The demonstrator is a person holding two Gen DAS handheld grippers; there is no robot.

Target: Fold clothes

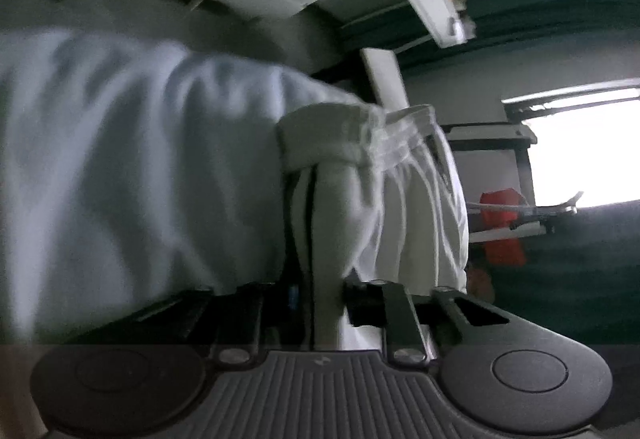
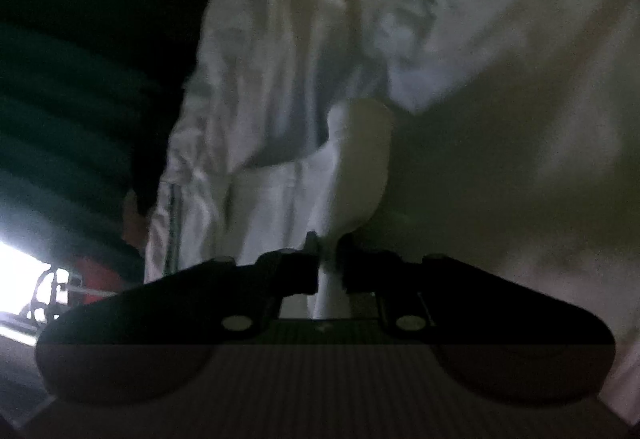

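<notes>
Your left gripper (image 1: pixel 326 239) has its jaws closed on a bunched fold of the white garment (image 1: pixel 140 167), right at the gathered elastic hem (image 1: pixel 352 143), and the cloth hangs lifted and spreads to the left of the view. Your right gripper (image 2: pixel 330 259) is also clamped tight on a fold of the same garment (image 2: pixel 280 79), which drapes over most of its view. Past the cloth on the left view you can see a red object (image 1: pixel 502 231) and a bright window (image 1: pixel 588 151)
</notes>
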